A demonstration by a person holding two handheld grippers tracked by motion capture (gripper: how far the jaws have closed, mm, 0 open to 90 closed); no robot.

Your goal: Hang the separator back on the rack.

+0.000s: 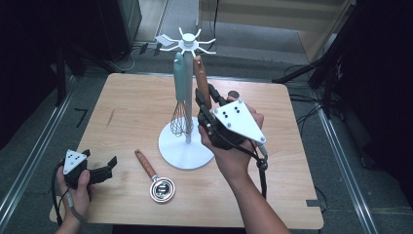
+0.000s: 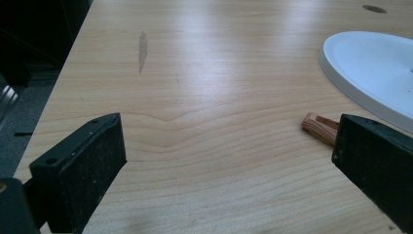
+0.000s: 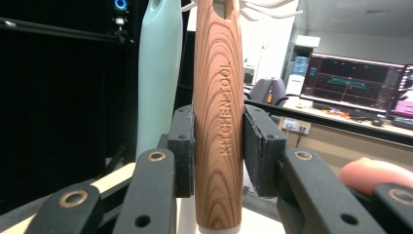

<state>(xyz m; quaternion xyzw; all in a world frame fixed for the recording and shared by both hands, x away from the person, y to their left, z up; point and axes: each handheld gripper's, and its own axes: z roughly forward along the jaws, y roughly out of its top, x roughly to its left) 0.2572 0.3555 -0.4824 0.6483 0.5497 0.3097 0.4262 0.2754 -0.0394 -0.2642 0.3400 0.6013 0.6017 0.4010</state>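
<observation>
A white utensil stand [image 1: 187,45] with hook arms rises from a round base [image 1: 182,148] at the table's middle. From it hangs a whisk [image 1: 180,83] with a teal handle [image 3: 158,73]. Right beside the whisk, my right gripper [image 1: 203,103] is shut on an upright wooden handle [image 1: 199,73] marked KITCHEN TOOL [image 3: 216,73]. Both pads press its sides, and its holed top sits just under the hooks. Whether it hangs on a hook I cannot tell. At the table's front left, my left gripper [image 1: 109,165] stands open over bare wood [image 2: 229,141].
A small metal scoop with a wooden handle [image 1: 156,178] lies flat in front of the stand's base; its handle end [image 2: 319,127] shows beside my left gripper's right jaw. The base's rim [image 2: 375,68] lies just beyond. Monitors and a desk stand behind the stand.
</observation>
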